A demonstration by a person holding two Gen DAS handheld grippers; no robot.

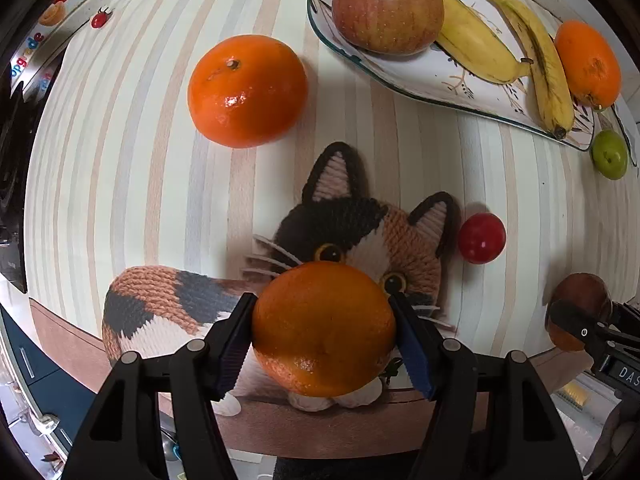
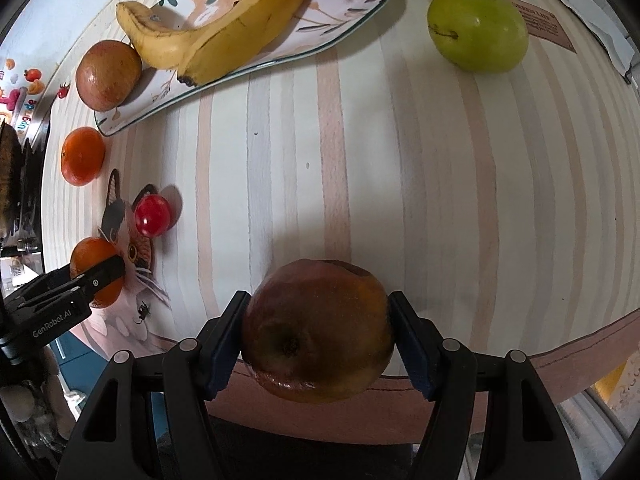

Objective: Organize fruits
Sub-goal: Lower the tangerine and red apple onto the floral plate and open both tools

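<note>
Orange (image 1: 324, 330) clamped between the pads of the left tool (image 1: 325, 340), held over the cat picture (image 1: 360, 240) on the striped tabletop (image 1: 140, 160). Dark red apple (image 2: 318, 330) clamped in the right tool (image 2: 318, 338) near the tabletop's front edge. Ahead of the left tool: loose orange (image 1: 248, 90), small red fruit (image 1: 481, 238) to its right, farther off the plate (image 1: 420, 76) with apple, bananas (image 1: 516, 52), orange. Green fruit (image 2: 478, 28) ahead-right of the right tool.
</note>
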